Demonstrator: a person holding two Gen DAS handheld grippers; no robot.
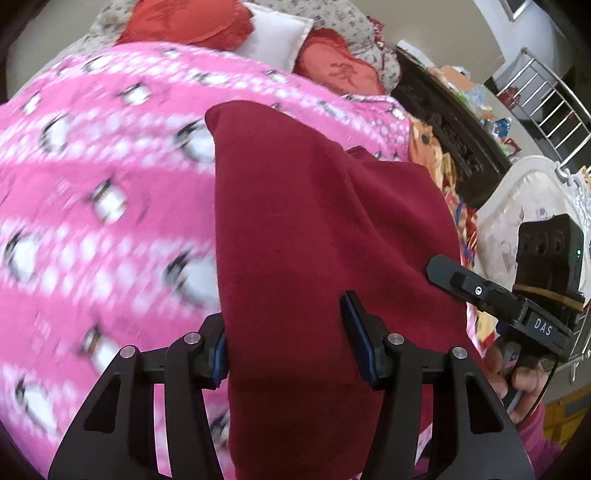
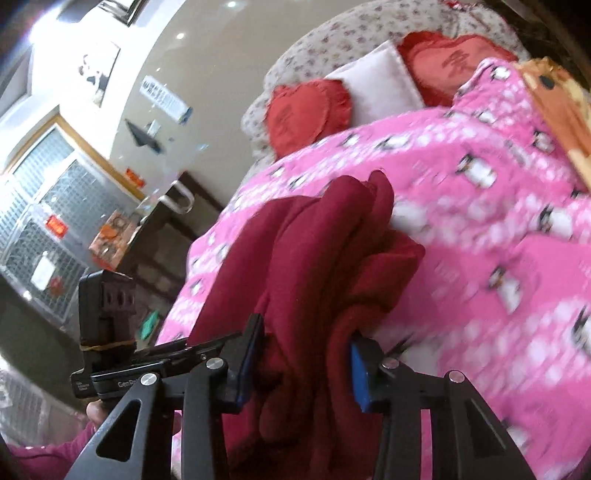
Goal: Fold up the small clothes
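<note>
Risks first. The dark red knitted garment (image 1: 295,229) is gathered between both tools above the pink fleece blanket with penguin print (image 1: 92,184); in the right wrist view it hangs in thick bunched rolls (image 2: 314,258), not a flat layer, so a fold laid down from here would likely come out lumpy or skewed. The left tool takes the cloth only along one edge of a wide panel; my guess is that a pull from the right side could drag that edge out of the pads. The blanket itself is soft and rumpled, so a pad that dips low may catch fleece along with the garment; both views are blurred, which hides fine creases.

Left gripper (image 1: 291,347): jaws about half apart, no earlier view to compare; blue pads (image 1: 360,347) flank a broad fold of the red cloth, which fills the gap; the cloth reads as held, loosely at best.

Right gripper (image 2: 306,363): jaws narrower, blue pad (image 2: 360,376) and its mate pressed against a thick wad of the same garment; it reads as clamped on the bundle.

Position: the garment sits toward the near edge of the blanket, its far corner (image 1: 221,114) reaching toward the middle; heart-shaped red cushions (image 1: 192,22) and a white square pillow (image 1: 277,33) lie at the far edge, well apart from the work. The two tools are close together, each visible in the other's view; a hand (image 1: 524,384) grips the right handle.
</note>
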